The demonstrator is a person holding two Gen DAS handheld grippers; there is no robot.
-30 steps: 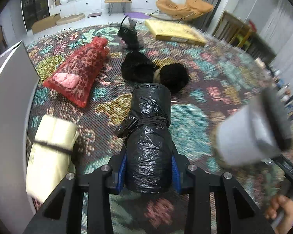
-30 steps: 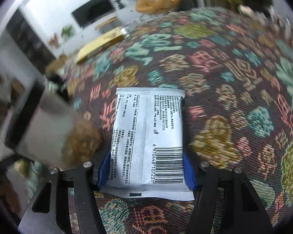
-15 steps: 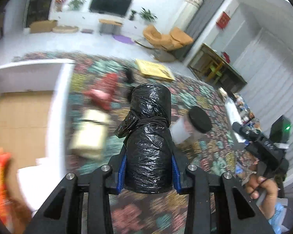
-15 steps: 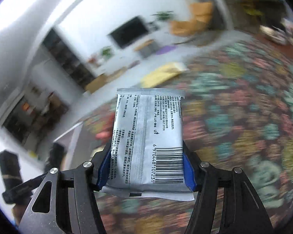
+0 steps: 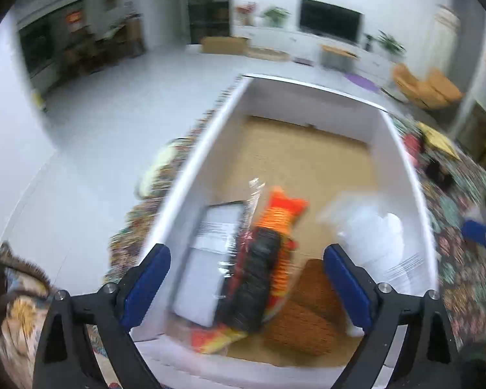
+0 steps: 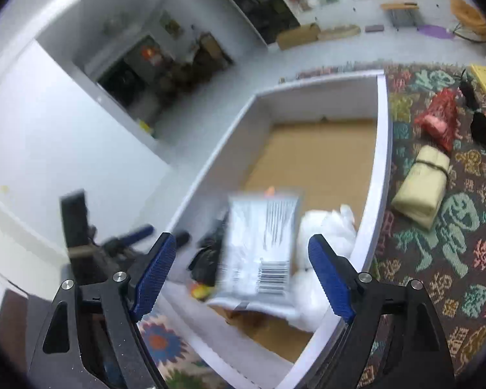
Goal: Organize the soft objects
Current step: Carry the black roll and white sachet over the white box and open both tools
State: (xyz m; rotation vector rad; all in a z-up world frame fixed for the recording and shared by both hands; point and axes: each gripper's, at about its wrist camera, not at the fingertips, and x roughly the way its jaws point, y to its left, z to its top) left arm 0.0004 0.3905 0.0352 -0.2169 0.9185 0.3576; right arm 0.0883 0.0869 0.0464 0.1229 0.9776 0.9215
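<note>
Left wrist: both fingers pairs wide, empty; white box point(image 5: 191, 175) holds five items.

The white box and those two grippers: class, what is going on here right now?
A person is sorting soft items into a white box on a patterned rug. Both grippers hang over it with jaws wide apart. The right gripper has nothing between its pads; the silver packet is blurred just beyond them, over the box. The left gripper is empty too, and the black bag roll lies in the box among other packets. A cream bundle waits on the rug.
</note>
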